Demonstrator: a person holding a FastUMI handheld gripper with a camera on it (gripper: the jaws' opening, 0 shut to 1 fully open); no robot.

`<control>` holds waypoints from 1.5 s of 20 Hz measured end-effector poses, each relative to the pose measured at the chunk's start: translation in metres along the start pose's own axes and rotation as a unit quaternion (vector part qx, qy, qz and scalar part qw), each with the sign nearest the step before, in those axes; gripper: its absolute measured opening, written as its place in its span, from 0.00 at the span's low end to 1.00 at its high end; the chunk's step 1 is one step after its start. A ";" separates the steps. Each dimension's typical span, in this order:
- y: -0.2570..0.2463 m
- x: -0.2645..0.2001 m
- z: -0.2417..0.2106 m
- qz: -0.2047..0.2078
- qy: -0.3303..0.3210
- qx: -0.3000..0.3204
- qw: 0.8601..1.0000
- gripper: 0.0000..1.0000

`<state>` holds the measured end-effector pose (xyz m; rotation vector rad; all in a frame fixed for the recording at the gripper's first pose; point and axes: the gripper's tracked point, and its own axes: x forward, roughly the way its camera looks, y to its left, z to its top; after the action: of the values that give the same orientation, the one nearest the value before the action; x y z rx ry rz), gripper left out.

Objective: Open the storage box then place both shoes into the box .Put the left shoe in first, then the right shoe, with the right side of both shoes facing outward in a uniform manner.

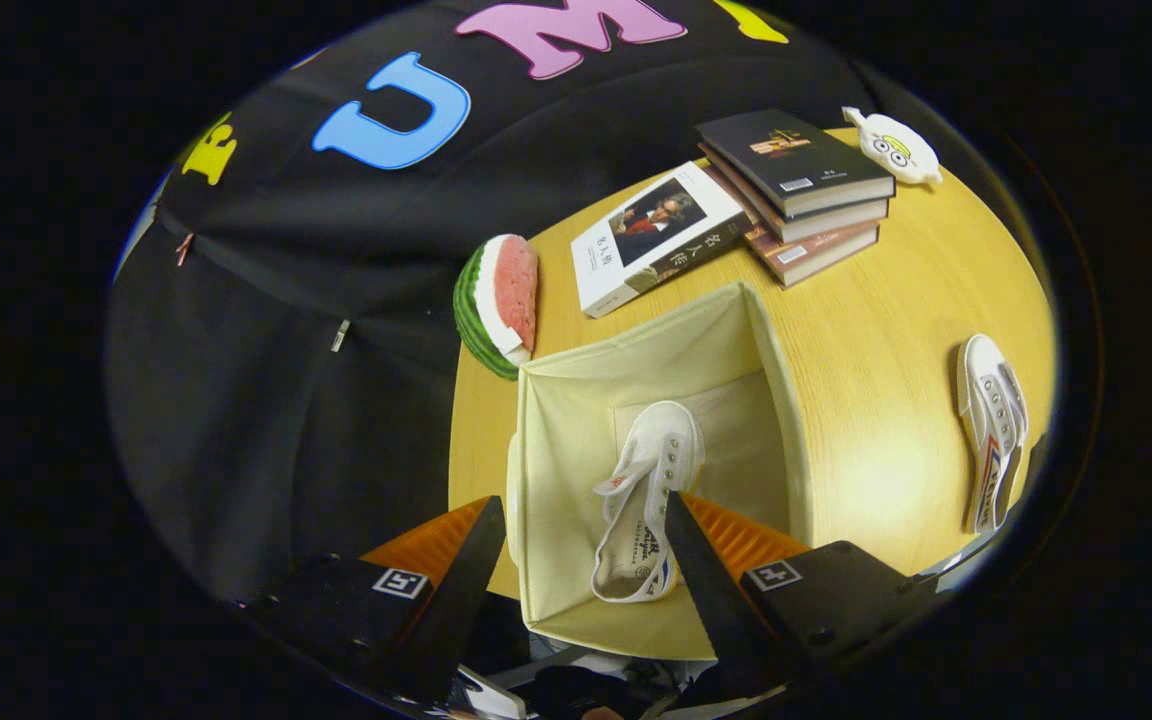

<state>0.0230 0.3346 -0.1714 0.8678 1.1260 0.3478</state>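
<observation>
Hovering above the open cream fabric storage box (576, 440), gripper (576, 560) has its fingers spread wide, nothing between them under grip. One white canvas lace-up shoe (644, 500) lies inside the box on its floor, toe pointing away from the gripper, heel end nearest the fingers, tongue and laces flopped to one side; it sits close to the right-hand finger (701, 580), contact unclear from this angle. Box stands on the round light-wood tabletop (866, 330) at its near edge, with its top open and walls upright. Second white canvas shoe (991, 430) with coloured side stripes lies on its side on the tabletop, well apart from the box, out by the right edge. Beyond the box: a white paperback book with a portrait on the cover (656, 240) lying flat, just beside a stack of three dark hardcover books (796, 190) toward the far edge. A small white cartoon-face pouch (893, 147) sits at the far edge past the stack. A plush watermelon slice (498, 303), green rind and pink flesh, stands on the left edge of the tabletop, near the box's far-left corner.
</observation>
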 end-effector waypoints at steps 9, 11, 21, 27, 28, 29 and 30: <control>-0.068 -0.089 0.048 -0.047 -0.105 -0.060 0.992 0.99; -0.098 -0.107 0.056 -0.070 -0.122 -0.053 0.989 0.99; -0.292 -0.160 0.048 -0.226 -0.124 -0.102 0.961 0.99; -0.378 -0.146 -0.003 -0.266 -0.049 -0.131 0.954 0.98; -0.388 -0.139 -0.010 -0.265 -0.038 -0.131 0.954 0.98; -0.396 -0.132 -0.017 -0.263 -0.027 -0.134 0.955 0.98; -0.404 -0.124 -0.020 -0.263 -0.017 -0.139 0.955 0.98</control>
<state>-0.1162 0.0064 -0.4000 0.3034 1.1949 0.0452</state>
